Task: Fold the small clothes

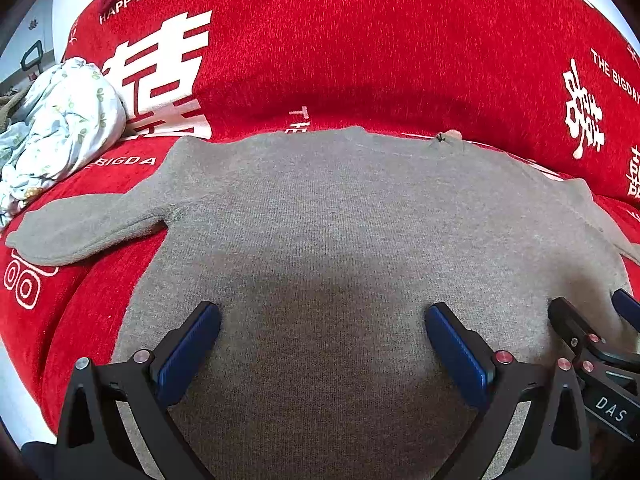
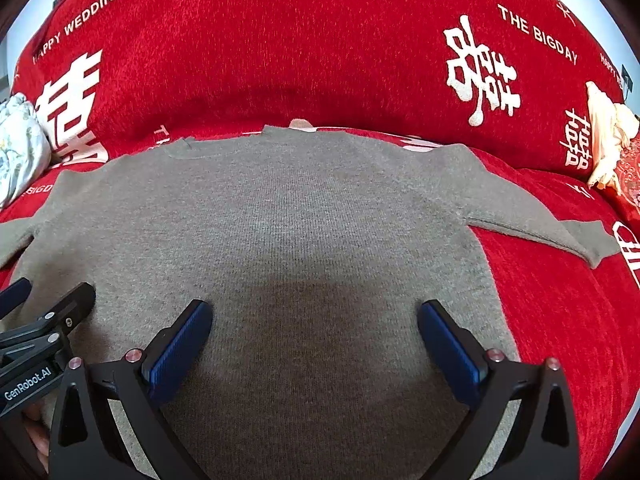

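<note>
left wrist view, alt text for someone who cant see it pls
A grey knit sweater lies flat, sleeves spread, on a red sofa cover printed with white lettering. The open left gripper hovers above its lower half, with crumpled floral cloth at far left.

The red plush sofa cover (image 2: 320,52) carries white print: "HAPPY WEDDING" at upper left, "THE BIGDAY" at upper right. The black left gripper (image 2: 36,320), lower left, reads "GenRobot.AI"; the black right gripper (image 1: 600,328) reads "DAS".

Light: bright, even, soft. Shadow: my own dark patch on the grey sweater (image 1: 320,220) between my pads. Glare: none. Focus: sharp centrally. Edges: strong fisheye bending, black vignette corners.
</note>
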{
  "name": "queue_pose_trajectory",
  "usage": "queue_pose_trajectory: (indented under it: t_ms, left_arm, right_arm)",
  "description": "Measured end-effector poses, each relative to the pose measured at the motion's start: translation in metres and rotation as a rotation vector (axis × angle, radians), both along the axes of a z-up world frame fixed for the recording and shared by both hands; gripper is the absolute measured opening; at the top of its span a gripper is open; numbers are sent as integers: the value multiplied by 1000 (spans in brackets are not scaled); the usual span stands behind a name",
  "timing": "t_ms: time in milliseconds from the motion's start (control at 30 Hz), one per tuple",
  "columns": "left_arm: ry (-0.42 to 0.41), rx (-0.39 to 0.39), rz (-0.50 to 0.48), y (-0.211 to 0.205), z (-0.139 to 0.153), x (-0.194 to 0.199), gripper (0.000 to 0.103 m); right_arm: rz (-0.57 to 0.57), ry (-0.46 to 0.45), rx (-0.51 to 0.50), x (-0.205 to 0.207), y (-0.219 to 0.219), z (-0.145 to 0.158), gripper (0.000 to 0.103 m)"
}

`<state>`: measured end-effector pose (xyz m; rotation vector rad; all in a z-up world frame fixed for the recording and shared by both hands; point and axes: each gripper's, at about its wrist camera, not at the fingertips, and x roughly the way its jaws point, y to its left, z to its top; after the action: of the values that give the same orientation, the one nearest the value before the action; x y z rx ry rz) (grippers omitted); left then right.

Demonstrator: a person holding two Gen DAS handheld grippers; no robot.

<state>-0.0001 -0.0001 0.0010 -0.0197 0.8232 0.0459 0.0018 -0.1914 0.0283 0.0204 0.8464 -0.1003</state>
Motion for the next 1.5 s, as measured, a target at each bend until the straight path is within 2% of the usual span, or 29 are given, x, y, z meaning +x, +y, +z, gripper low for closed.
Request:
queue_pose_trajectory:
  t_ms: [267,367,433,600,767,1033,1167,1400,1500]
  left_arm:
    - [33,-20,17,3,2,2,103]
    - [44,-5,16,2,1,2,103]
    - [74,8,3,1,2,4,103]
    - [147,-5,-9,2,3,12,103]
    - [227,-7,-10,1,4,20,103]
    - [361,-19,-18,2,5,34,103]
    - [380,-21,-16,2,6,35,103]
    - [347,-27,-7,3,8,33,103]
    - [380,-14,0,2,12,35,103]
  right_arm:
    - [-13,18,1,-1,0,1,103]
    - [-46,77,13,5,1,3,103]
    - [-55,133,19,12,1,5,103]
    - [-29,134,17,10,0,2,103]
    - [-36,179,13,15,0,2,103]
    - [-30,316,30,30,-3,4,103]
    - [-36,341,30,34,-2,4,103]
    - [-36,354,11,34,0,6,103]
    - [-30,360,-13,37,3,13,103]
